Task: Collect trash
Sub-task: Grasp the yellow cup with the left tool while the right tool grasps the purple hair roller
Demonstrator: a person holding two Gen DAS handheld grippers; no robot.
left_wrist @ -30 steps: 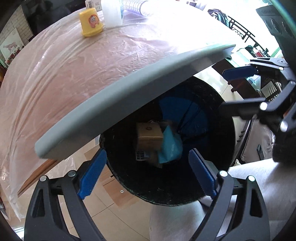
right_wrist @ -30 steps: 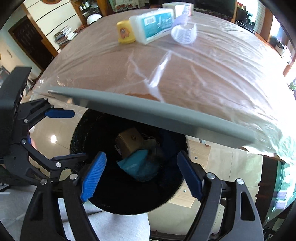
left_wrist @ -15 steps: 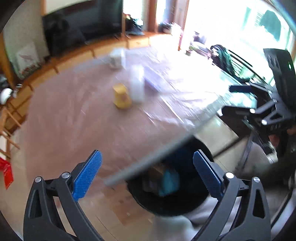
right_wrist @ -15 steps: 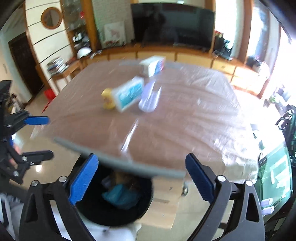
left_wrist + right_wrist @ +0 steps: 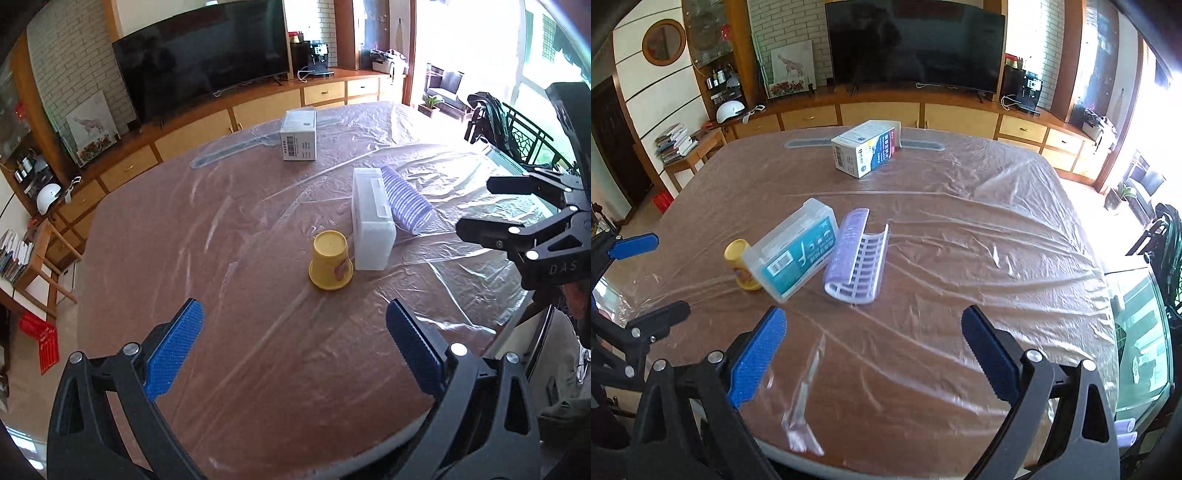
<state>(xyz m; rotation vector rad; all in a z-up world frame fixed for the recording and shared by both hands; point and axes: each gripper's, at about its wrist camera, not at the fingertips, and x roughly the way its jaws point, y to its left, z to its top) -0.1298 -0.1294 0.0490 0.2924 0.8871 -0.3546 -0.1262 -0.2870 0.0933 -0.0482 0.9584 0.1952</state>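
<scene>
Both the left gripper [image 5: 295, 347] and the right gripper [image 5: 873, 356] are spread wide and hold nothing above the table [image 5: 960, 258]. A yellow cup [image 5: 330, 260] stands upside down, touching a clear plastic box [image 5: 371, 218]; a purple tray [image 5: 856, 260] lies just beside the box, and a white carton [image 5: 862, 147] lies well apart, farther back.

1. Yellow cup [image 5: 741, 266] partly hidden behind clear plastic box [image 5: 792, 256] in right wrist view.
2. Right gripper [image 5: 517, 206] cut off at frame edge in left wrist view.
3. Print on white carton [image 5: 299, 136] too small to read.
</scene>
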